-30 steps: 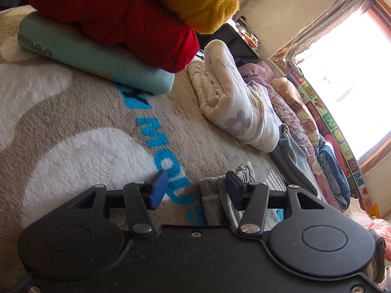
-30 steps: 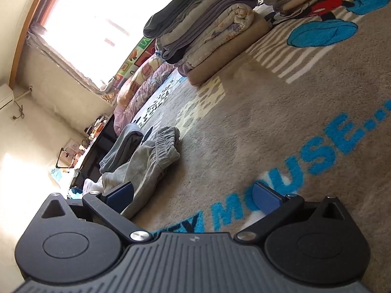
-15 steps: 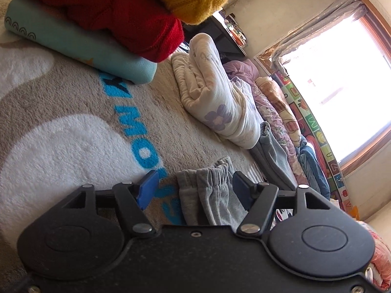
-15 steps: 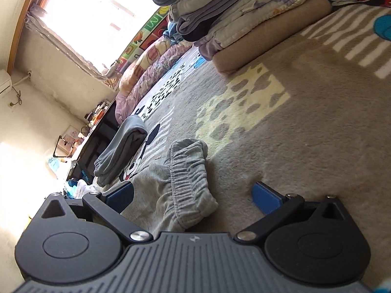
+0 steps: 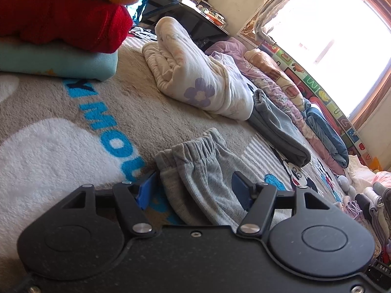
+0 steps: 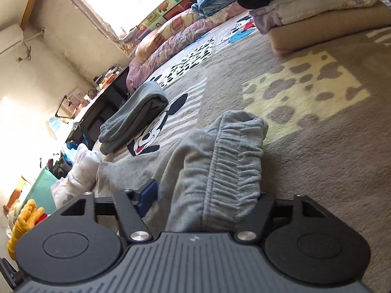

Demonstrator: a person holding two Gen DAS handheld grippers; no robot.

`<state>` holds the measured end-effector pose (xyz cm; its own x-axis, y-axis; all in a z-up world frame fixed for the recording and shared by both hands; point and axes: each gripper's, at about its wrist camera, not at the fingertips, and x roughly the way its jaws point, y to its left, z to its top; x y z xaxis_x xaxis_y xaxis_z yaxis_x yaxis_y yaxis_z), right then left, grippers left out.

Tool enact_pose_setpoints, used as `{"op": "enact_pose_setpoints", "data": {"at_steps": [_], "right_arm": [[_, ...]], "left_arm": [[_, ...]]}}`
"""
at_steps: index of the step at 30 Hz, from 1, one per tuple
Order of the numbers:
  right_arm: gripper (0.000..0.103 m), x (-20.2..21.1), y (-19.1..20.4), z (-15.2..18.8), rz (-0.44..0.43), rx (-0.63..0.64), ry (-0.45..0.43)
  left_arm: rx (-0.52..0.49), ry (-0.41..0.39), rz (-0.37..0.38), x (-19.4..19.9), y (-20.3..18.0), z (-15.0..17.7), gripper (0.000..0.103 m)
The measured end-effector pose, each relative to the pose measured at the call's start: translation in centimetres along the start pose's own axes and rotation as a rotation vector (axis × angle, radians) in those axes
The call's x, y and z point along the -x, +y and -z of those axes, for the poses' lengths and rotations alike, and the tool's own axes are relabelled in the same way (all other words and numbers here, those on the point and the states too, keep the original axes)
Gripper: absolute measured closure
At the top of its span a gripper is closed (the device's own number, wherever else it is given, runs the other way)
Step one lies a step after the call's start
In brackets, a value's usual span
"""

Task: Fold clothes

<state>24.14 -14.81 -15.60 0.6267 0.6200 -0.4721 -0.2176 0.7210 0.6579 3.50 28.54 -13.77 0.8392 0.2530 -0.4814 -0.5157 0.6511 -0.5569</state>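
Grey sweatpants (image 5: 195,163) lie crumpled on the Mickey Mouse carpet (image 5: 61,146). One gathered elastic end of them sits between the fingers of my left gripper (image 5: 193,190), which is open with its blue pads (image 5: 146,191) wide apart. In the right wrist view another elastic band of the grey sweatpants (image 6: 229,161) rises between the fingers of my right gripper (image 6: 205,195), also open. Its left pad (image 6: 147,194) shows beside the cloth; the right pad is hidden behind the fabric.
Red and yellow knits (image 5: 61,12) rest on a teal blanket (image 5: 56,61). A white floral bundle (image 5: 195,73) and folded grey trousers (image 5: 276,127) lie beyond. Bedding (image 5: 281,78) lines the window wall. A stack of folded blankets (image 6: 317,7) stands far right, and a low black table (image 6: 102,107) at the left.
Both grippers have moved forward and down onto the grey sweatpants, so the elastic ends now lie between their fingers. Both stay open.
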Motion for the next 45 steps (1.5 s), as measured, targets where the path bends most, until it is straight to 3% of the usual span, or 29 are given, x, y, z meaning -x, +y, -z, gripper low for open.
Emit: {"op": "enact_pose_setpoints", "data": {"at_steps": [2, 5, 7, 12, 18, 25, 27, 28, 30, 32, 35, 41, 45], "right_arm": [[0.066, 0.5, 0.3, 0.3, 0.012, 0.0, -0.014], [0.072, 1.9, 0.2, 0.7, 0.018, -0.02, -0.056], [0.073, 2.9, 0.3, 0.9, 0.01, -0.024, -0.076], [0.074, 6.5, 0.9, 1.0, -0.025, -0.043, -0.132], [0.074, 12.0, -0.9, 2.0, -0.053, -0.163, -0.177], [0.074, 17.3, -3.9, 5.3, 0.039, -0.218, -0.15], [0.063, 17.4, -4.7, 6.4, 0.125, -0.202, -0.104], [0.06, 17.4, -5.3, 7.1, 0.168, -0.203, -0.092], [0.055, 17.9, -6.2, 7.9, 0.173, -0.215, -0.099], [0.05, 18.5, -6.2, 8.2, 0.177, -0.193, -0.111], [0.037, 20.0, -5.0, 7.7, 0.209, -0.098, -0.154], [0.036, 23.7, -3.0, 4.2, 0.178, 0.079, -0.254], [0.03, 26.7, -0.3, 2.3, 0.155, 0.266, -0.307]], "left_arm": [[0.002, 0.009, 0.006, 0.0, 0.1, 0.0, 0.063], [0.013, 0.032, 0.029, -0.2, 0.3, 0.1, 0.084], [0.005, 0.041, 0.054, 0.0, 0.1, 0.1, 0.09], [-0.007, 0.068, 0.133, 1.5, -1.0, 0.6, 0.094], [-0.013, 0.108, 0.221, 3.6, -2.4, 1.4, 0.094], [-0.062, 0.154, 0.177, 5.8, -3.7, 3.1, 0.095], [-0.087, 0.164, 0.136, 6.2, -3.5, 3.6, 0.095], [-0.096, 0.167, 0.112, 6.3, -3.5, 3.7, 0.09], [-0.112, 0.129, 0.065, 7.0, -3.6, 3.7, 0.076], [-0.143, 0.066, 0.07, 8.1, -4.1, 3.5, 0.049], [-0.196, 0.039, 0.077, 9.0, -5.1, 3.1, 0.046], [-0.301, -0.019, 0.102, 10.9, -7.3, 1.2, 0.046], [-0.439, -0.037, 0.098, 12.2, -8.5, -0.5, 0.04]]}}
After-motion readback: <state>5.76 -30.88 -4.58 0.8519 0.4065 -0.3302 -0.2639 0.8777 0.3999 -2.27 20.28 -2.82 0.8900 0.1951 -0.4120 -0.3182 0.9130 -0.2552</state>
